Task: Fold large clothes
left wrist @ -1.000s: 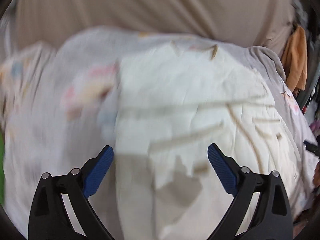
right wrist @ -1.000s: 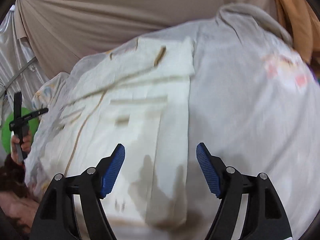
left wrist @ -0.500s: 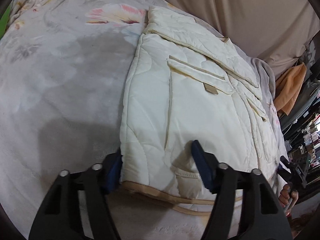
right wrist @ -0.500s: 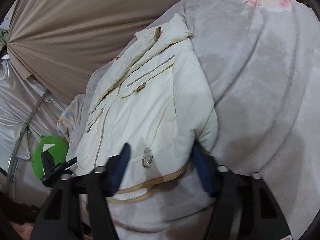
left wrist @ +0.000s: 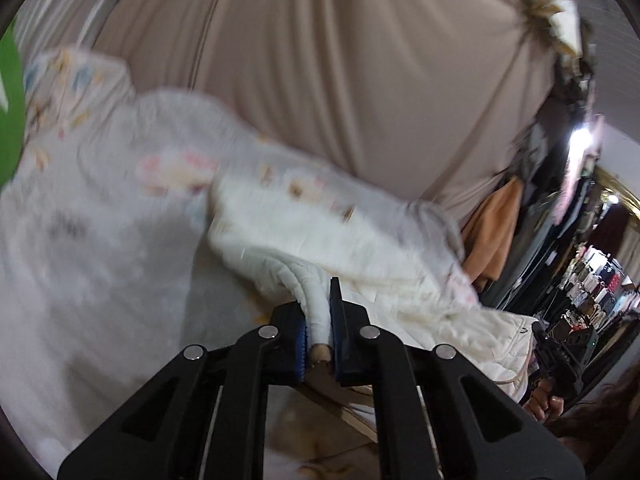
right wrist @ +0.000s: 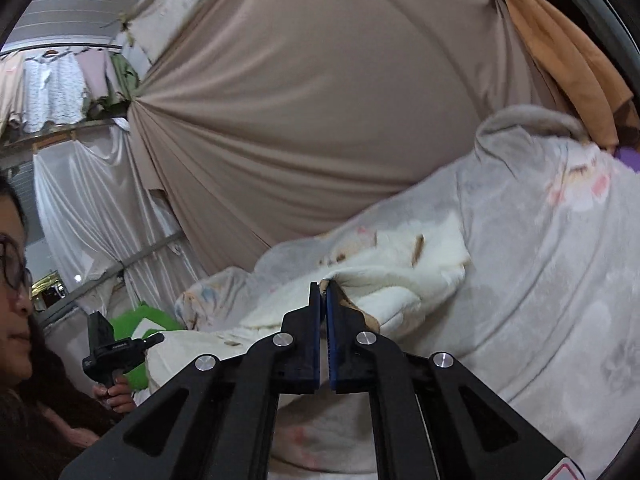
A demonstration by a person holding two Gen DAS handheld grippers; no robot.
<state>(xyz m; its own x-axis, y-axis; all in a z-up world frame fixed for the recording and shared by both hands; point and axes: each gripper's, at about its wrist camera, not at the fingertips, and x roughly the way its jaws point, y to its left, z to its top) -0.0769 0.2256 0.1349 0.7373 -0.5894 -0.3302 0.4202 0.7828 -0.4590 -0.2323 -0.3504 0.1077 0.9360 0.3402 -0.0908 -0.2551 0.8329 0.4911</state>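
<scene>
Right gripper (right wrist: 323, 292) at lower centre, jaws just closed, blue pads nearly together, tan-trimmed hem of cream quilted jacket (right wrist: 400, 276) pinched at tips. Jacket bunched, lifted off grey floral blanket (right wrist: 560, 280), which fills right side. Beige draped curtain (right wrist: 300, 100) behind; white satin drape (right wrist: 100, 208) at left; orange cloth (right wrist: 560, 48) hanging top right. Left gripper (right wrist: 116, 350) seen low left, held in hand (right wrist: 116, 394), rear side toward camera; green object (right wrist: 140, 320) behind it. Person at far left edge.
</scene>
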